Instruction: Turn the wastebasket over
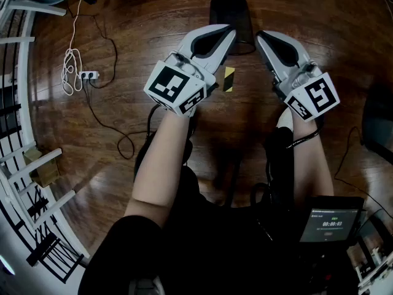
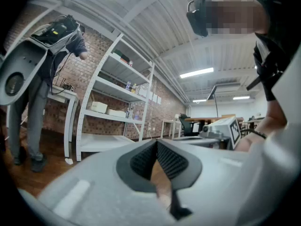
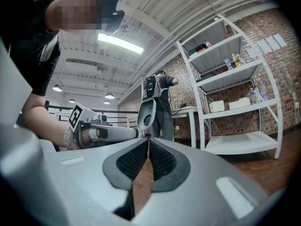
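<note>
The black wastebasket (image 1: 236, 18) stands on the wood floor straight ahead, at the top of the head view. Both grippers are held level and side by side just short of it. The tip of my left gripper (image 1: 228, 32) overlaps the basket's left side in the picture, and my right gripper (image 1: 261, 37) points at its right edge; whether either touches it I cannot tell. In each gripper view the ribbed pads meet at the tip with nothing between them: left gripper (image 2: 156, 142), right gripper (image 3: 148, 140). Neither gripper view shows the basket.
A yellow-and-black tape mark (image 1: 228, 78) lies on the floor below the grippers. A power strip (image 1: 89, 75) with cables lies to the left, next to a white railing (image 1: 18, 91). White shelving (image 3: 235, 107) and a standing person (image 2: 42, 88) are farther off.
</note>
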Motion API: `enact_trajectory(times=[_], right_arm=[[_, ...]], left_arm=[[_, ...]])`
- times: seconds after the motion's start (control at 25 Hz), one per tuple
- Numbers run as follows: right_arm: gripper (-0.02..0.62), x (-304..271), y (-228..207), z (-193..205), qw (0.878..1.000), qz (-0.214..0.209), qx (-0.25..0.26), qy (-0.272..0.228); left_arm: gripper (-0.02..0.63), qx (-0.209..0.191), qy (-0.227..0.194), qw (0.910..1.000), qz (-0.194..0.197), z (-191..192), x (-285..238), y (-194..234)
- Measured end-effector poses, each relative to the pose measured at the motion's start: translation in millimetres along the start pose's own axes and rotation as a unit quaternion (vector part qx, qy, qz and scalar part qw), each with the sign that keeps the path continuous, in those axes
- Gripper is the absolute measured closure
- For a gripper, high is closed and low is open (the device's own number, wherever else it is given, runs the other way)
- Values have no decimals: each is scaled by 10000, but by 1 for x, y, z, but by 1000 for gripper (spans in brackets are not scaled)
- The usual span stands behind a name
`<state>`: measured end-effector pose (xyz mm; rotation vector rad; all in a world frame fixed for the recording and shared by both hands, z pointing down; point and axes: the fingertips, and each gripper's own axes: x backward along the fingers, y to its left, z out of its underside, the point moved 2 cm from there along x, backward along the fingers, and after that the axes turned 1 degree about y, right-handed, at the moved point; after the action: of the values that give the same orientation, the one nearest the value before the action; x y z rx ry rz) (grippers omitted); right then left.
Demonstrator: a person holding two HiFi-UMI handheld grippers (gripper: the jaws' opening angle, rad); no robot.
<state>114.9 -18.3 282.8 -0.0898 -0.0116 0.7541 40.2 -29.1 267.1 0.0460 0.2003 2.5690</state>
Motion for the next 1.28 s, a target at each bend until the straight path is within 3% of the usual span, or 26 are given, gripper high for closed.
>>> enact_trajectory(times=[0.76, 1.28], right_arm=[[583, -63, -74, 7, 9999, -84, 2, 67], [583, -96, -100, 4, 9998, -134, 1, 134]], left_arm=[[603, 26, 172, 9997, -185, -7, -45, 76], [603, -79, -54, 9998, -188, -16, -67, 110]])
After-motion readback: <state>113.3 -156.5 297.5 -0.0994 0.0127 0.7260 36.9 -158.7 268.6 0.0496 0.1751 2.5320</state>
